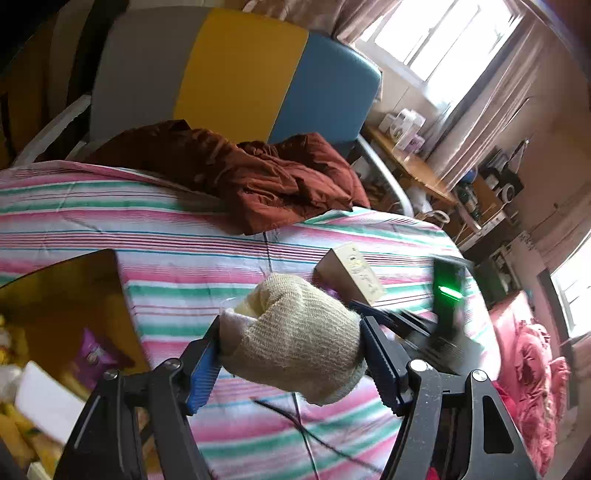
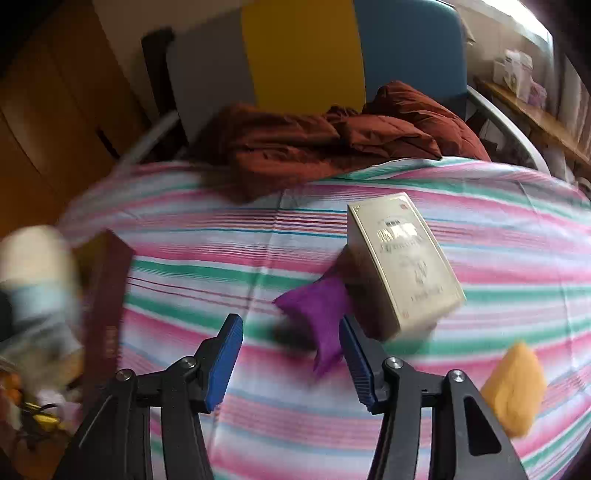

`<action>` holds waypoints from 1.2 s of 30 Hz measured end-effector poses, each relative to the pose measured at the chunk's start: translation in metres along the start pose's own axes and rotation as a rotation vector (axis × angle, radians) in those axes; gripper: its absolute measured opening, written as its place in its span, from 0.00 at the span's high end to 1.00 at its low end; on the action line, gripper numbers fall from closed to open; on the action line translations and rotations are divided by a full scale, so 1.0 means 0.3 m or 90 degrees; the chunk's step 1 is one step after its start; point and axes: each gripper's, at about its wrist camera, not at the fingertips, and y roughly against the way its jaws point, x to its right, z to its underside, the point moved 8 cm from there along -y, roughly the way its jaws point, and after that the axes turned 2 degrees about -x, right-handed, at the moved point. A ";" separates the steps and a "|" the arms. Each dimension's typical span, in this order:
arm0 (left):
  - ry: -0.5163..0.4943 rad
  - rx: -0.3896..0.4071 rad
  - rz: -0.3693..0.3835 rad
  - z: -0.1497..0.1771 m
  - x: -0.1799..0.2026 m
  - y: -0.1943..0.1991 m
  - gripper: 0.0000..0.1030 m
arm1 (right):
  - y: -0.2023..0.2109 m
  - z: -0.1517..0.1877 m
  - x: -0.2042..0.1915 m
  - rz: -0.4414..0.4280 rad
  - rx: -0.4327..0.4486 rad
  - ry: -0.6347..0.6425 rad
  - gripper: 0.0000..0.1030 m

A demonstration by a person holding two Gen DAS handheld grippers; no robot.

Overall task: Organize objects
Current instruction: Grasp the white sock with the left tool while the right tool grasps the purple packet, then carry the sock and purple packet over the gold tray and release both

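Left hand-held gripper (image 1: 290, 349) clamps one beige cloth roll (image 1: 295, 339); right hand-held gripper (image 2: 291, 354) apart, empty; one gold box (image 2: 402, 258).

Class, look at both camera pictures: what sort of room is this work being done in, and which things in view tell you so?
Most likely a lived-in bedroom. A bed with a striped sheet fills both views, a rumpled brown quilt lies at its padded headboard, and curtained windows stand behind.

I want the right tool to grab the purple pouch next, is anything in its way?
Nothing visible. The right tool stands open, with the purple pouch just ahead on the striped sheet. The gold box crowds the pouch's right side.
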 end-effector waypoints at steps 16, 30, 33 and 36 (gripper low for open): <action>0.026 0.026 0.007 0.058 -0.072 0.138 0.31 | -0.111 -0.032 0.052 -0.006 -0.039 -0.002 0.47; 0.027 0.032 -0.013 0.095 -0.116 0.175 0.31 | 0.018 0.039 -0.047 -0.062 -0.017 -0.023 0.62; 0.035 0.045 -0.014 0.098 -0.139 0.217 0.31 | 0.098 0.048 -0.138 -0.094 0.006 0.000 0.62; 0.045 0.065 -0.021 0.097 -0.179 0.278 0.31 | 0.155 0.061 -0.227 -0.120 0.021 0.020 0.62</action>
